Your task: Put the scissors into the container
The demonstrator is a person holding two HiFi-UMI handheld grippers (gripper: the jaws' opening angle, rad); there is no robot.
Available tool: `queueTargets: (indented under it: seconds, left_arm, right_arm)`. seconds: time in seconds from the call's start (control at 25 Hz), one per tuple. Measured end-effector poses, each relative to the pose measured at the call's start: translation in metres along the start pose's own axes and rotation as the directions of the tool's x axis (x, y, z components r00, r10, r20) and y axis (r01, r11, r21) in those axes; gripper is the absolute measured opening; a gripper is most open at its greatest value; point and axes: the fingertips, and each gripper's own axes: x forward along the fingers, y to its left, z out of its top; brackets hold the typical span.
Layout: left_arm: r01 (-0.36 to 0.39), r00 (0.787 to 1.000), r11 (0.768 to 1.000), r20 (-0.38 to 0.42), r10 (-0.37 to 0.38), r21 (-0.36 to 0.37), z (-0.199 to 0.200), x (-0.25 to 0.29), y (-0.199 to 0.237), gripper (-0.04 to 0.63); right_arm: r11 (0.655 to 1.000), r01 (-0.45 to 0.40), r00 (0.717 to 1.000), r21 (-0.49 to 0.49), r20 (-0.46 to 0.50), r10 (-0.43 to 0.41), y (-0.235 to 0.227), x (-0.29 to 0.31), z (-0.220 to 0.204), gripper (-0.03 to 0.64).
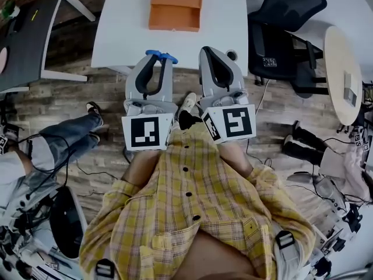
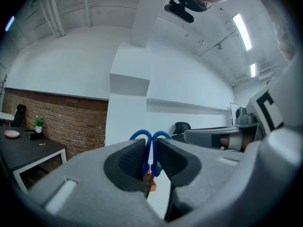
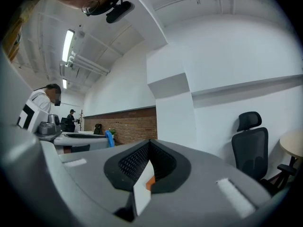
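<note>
Blue handle loops of the scissors (image 1: 155, 53) stick out past the tips of the left hand-held gripper (image 1: 158, 62). In the left gripper view its jaws are pressed onto the scissors (image 2: 150, 142) just below the loops, and the rest runs down between the pads. The right hand-held gripper (image 1: 208, 52) is beside it, its jaws brought together with nothing between them. Only a slice of worktop and orange shows through the gap in its own view (image 3: 149, 144).

The orange container (image 1: 175, 7) lies open on the white worktop (image 1: 227, 22), well ahead of both grippers. They are raised over the wooden floor (image 1: 99, 92), short of the worktop's near edge.

The carry looks like the risky part. The grip sits on a narrow stretch near the loops, so the scissors could swivel or slide in the pads if the left gripper tilts or jolts on the way forward. If they slipped out here they would fall to the floor or onto the person's feet, not the worktop. At the container, scissors held crosswise or released too high could catch on the rim or bounce out. If the blades swung open, they might not fit in.
</note>
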Motion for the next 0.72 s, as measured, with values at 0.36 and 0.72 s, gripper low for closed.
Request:
queueTargets:
  seconds: [0.36, 0.72]
  left_arm:
    - [-0.007, 1.000, 0.999, -0.021, 0.007, 0.035, -0.003, 0.056, -0.003, 0.080]
    - [-0.036, 0.998, 0.996, -0.055, 0.040, 0.078, -0.005, 0.095, 0.002, 0.080]
  right_arm:
    - [0.999, -0.010, 1.000, 0.033, -0.007, 0.010, -0.046, 0.036, -0.004, 0.006]
    - [0.996, -0.045, 0.999, 0.080, 0.007, 0.045, -0.075, 0.069, -0.004, 0.006]
